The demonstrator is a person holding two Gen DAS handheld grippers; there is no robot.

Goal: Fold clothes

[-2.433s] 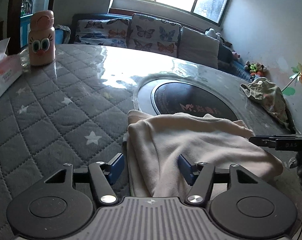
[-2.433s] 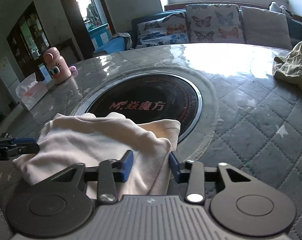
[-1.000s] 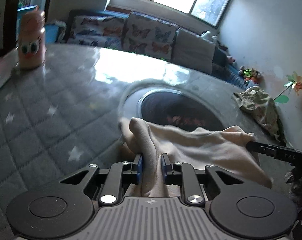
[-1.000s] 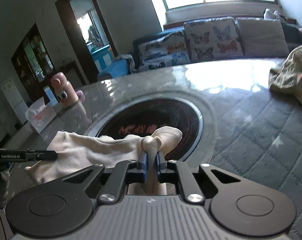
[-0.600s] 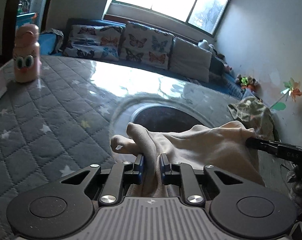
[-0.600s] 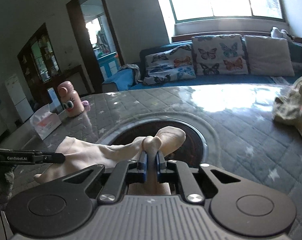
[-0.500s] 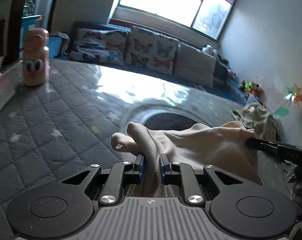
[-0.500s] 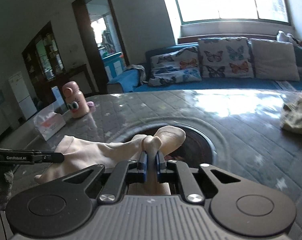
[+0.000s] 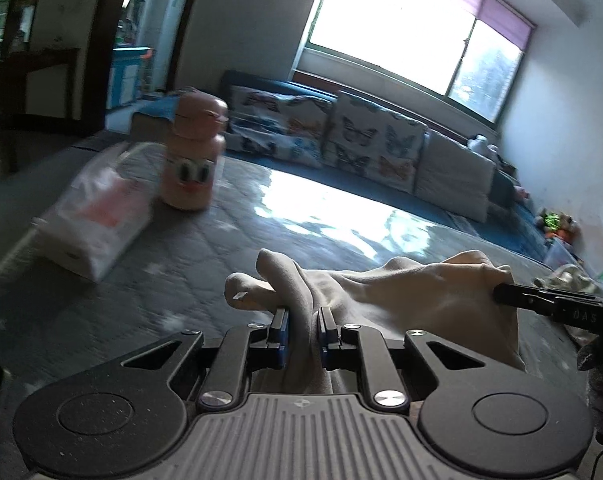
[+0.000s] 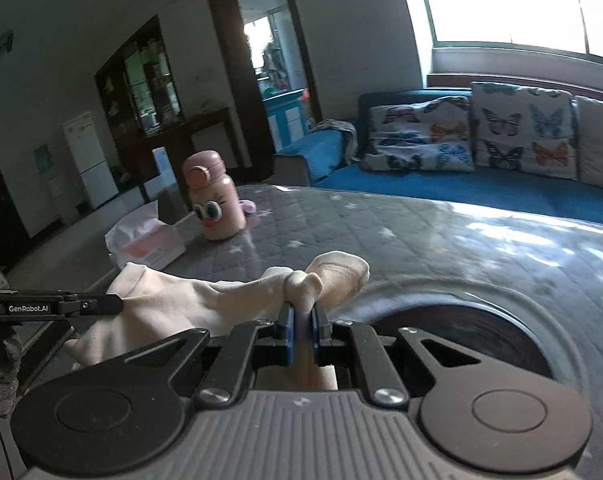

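Pinching the cream garment (image 9: pixel 421 300) at two corners, I hold it stretched between my grippers, lifted above the counter (image 9: pixel 189 256). My left gripper (image 9: pixel 303 322) is closed tight on a bunched fold of the fabric, which pokes up past the blue pads in a rounded lump. My right gripper (image 10: pixel 302 330) is clamped the same way on the other corner, a knot of cloth standing up between its narrow jaws. In the left wrist view the right gripper's black finger reaches in from the right edge and meets the cloth; in the right wrist view the left gripper's finger comes in from the left edge and does the same. The cloth sags a little between the two holds.

Beyond the garment, the quilted grey counter carries a pink bottle (image 10: pixel 213 200) with cartoon eyes and, just beside it, a tissue pack (image 10: pixel 149 244). A dark round inset (image 10: pixel 461 344) sits in the counter below my right gripper. Behind the counter, butterfly cushions (image 10: pixel 521 136) line a blue sofa (image 10: pixel 481 188) under the bright window (image 9: pixel 413 36).
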